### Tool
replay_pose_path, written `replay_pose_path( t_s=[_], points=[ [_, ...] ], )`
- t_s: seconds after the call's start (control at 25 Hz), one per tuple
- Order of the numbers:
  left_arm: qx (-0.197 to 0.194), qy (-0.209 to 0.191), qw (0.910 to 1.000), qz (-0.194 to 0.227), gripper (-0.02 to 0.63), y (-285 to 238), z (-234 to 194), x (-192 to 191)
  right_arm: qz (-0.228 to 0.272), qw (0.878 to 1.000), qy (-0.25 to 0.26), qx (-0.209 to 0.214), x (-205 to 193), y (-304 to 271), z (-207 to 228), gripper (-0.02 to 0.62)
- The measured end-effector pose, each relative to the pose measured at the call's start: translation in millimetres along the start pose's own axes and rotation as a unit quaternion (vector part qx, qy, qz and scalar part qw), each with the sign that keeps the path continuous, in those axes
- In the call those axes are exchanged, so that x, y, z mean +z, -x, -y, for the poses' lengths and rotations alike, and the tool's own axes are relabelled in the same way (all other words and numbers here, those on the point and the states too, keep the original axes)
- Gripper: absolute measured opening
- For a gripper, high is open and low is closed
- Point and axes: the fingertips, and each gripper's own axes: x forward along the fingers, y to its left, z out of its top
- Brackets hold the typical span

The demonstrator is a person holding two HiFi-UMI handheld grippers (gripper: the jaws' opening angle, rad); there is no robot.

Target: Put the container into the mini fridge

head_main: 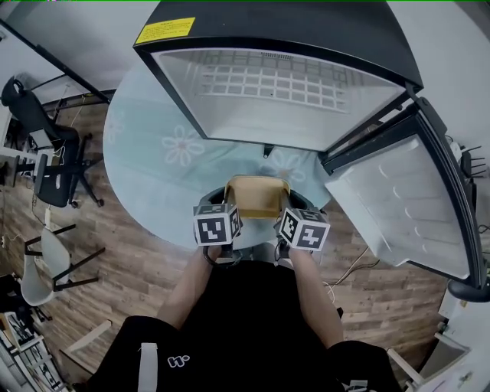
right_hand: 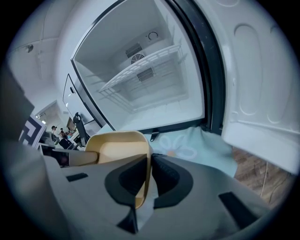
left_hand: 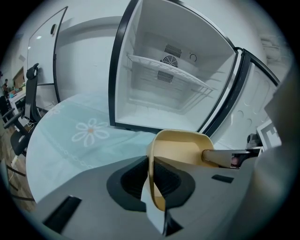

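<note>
While the mini fridge [head_main: 253, 23] stands open on the table [head_main: 149, 180], the left gripper [left_hand: 151, 177] and right gripper [right_hand: 149, 180] each pinch opposite walls of the tan container [head_main: 256, 195], held before its opening.

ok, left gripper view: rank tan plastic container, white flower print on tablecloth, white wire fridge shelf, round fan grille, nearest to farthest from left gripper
1. tan plastic container, held in left gripper
2. white flower print, on cloth, left
3. white wire shelf, inside fridge
4. round fan grille, back wall
</note>
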Motion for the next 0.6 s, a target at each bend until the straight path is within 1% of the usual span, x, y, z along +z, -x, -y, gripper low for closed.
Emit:
replay_pose_path(
  t_s=[0.16, 0.36, 0.6],
  points=[
    [0.01, -0.011, 0.9999, 0.008, 0.028, -5.8, -8.6, 15.9, 0.002, 1.0, 0.006, 0.004, 11.0, -9.0, -5.8, 0.026],
    [0.012, -0.014, 0.9998, 0.008, 0.028, -12.3, -11.6, 25.3, 0.003, 1.0, 0.005, 0.008, 19.8, -17.8, -5.8, 0.026],
    [0.008, -0.039, 0.9991, 0.012, 0.025, -25.1, -7.8, 40.6, 0.009, 1.0, -0.001, 0.004, 38.3, -28.7, 1.5, 0.026]
  ],
)
